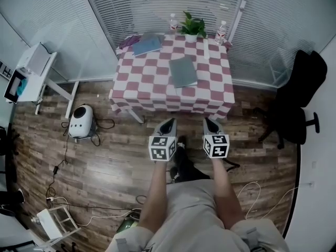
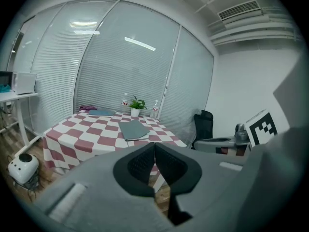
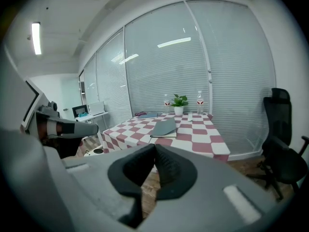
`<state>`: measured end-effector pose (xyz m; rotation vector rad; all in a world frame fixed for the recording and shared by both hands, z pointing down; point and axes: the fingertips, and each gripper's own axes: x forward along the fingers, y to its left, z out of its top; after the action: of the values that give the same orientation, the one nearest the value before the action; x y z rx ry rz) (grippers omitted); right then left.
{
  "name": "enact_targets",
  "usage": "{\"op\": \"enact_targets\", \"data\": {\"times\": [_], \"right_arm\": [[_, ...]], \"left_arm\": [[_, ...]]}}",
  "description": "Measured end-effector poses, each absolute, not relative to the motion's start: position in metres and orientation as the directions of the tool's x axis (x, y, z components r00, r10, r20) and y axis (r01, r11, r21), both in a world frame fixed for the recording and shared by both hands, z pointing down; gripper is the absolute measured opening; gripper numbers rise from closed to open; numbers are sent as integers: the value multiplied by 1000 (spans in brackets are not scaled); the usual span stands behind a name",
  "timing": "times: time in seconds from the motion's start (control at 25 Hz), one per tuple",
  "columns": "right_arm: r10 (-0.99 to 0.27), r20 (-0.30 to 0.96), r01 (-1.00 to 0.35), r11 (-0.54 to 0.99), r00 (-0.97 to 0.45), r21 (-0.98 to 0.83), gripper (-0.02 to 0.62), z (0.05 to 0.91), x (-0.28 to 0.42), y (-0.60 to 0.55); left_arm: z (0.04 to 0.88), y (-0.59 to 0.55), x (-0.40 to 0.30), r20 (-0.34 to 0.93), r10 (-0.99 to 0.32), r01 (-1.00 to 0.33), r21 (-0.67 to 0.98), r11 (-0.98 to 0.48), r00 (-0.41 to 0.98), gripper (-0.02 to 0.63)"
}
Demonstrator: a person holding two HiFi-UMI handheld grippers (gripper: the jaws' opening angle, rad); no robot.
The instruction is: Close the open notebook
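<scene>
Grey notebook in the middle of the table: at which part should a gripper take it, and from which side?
Probably the near edge of the grey notebook, coming low from the near side of the table. It seems to lie flat, pale page edges show along that edge, and the plant stands behind it, so the far side is less free.

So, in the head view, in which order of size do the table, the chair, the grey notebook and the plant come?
1. table
2. chair
3. grey notebook and plant: these look about alike, so they are not ranked.
</scene>
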<state>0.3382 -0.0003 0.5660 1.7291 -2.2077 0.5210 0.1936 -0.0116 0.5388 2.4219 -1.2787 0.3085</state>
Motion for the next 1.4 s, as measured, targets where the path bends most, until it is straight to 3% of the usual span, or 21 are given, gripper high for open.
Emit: {"op": "enact_targets", "data": {"times": [1.4], "right_arm": [[-863, 438, -968, 219, -251, -122, 2, 555, 348, 14]], "left_arm": [[532, 2, 192, 373, -754, -841, 209, -499, 540, 9]]}}
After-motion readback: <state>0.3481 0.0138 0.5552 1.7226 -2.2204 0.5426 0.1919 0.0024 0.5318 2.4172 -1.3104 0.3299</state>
